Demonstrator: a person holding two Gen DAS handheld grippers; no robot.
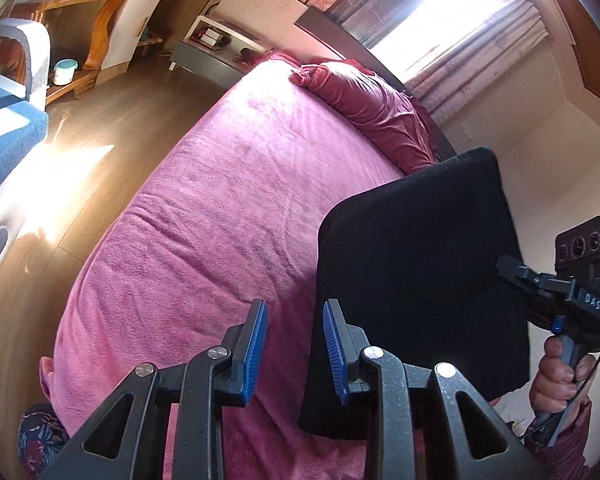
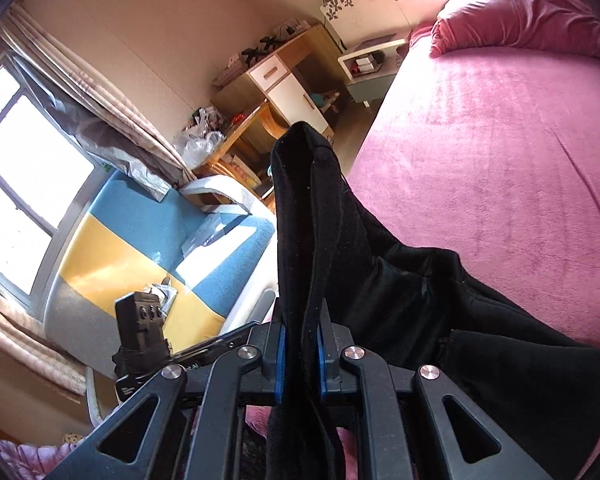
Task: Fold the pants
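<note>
Nearest the left wrist camera, the left gripper (image 1: 295,350) hangs over the bed with its blue-padded jaws wide apart and nothing between them. Just to its right, the black pants (image 1: 416,280) appear as a folded dark panel lifted above the bed's near edge. The right gripper (image 1: 512,270) pinches the panel's right side, a hand (image 1: 560,376) wrapped around its handle.

In the right wrist view, the right gripper (image 2: 301,360) has its jaws closed narrowly on a thick bunch of the pants (image 2: 380,276); the cloth rises in a ridge ahead of the jaws and trails to the right over the bed.

The bed (image 1: 228,200) carries a plush pink cover, lightly creased. Farther along it lies a darker pink pillow (image 1: 376,112) against the headboard. Beside the bed, on the wooden floor (image 1: 112,128), stands a small nightstand (image 1: 216,50); past it is a wooden bench (image 2: 268,80) with white drawers. A blue and yellow sofa (image 2: 140,240) sits under a bright window (image 2: 28,168) with striped curtains (image 1: 432,40).
</note>
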